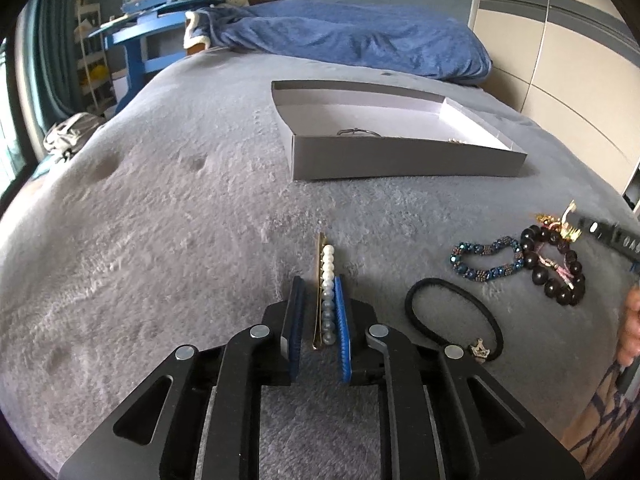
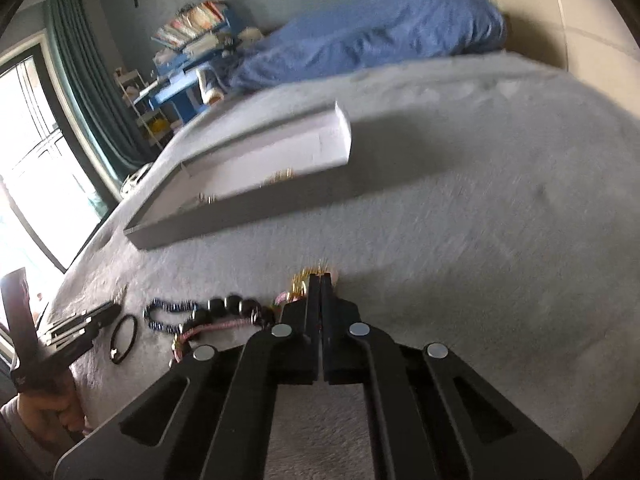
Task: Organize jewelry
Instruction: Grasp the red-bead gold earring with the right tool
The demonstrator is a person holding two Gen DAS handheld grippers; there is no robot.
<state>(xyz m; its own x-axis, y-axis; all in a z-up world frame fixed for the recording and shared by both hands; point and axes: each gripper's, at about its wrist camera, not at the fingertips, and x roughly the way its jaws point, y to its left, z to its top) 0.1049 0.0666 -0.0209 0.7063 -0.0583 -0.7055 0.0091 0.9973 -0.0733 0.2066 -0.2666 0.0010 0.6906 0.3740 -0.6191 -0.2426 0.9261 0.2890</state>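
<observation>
A pearl hair clip [image 1: 327, 280] with a gold bar lies on the grey blanket between the blue pads of my left gripper [image 1: 319, 281]. The right pad touches the pearls, while the left pad stands a little off the bar. To the right lie a black hair tie [image 1: 452, 320], a blue bead bracelet [image 1: 486, 258] and a dark bead bracelet [image 1: 556, 268]. My right gripper [image 2: 320, 277] is shut, its tips pinching a gold ornament [image 2: 302, 278] beside the dark beads [image 2: 236, 306]. The grey box [image 1: 400, 160] beyond holds a ring [image 1: 358, 133] and small gold pieces.
The bed's grey blanket [image 1: 160, 220] stretches left and forward. A blue duvet [image 1: 360, 40] lies behind the box, a blue desk [image 1: 148, 32] stands at the back left, and wardrobe doors [image 1: 560, 60] rise on the right. A person's hand [image 1: 630, 328] shows at the right edge.
</observation>
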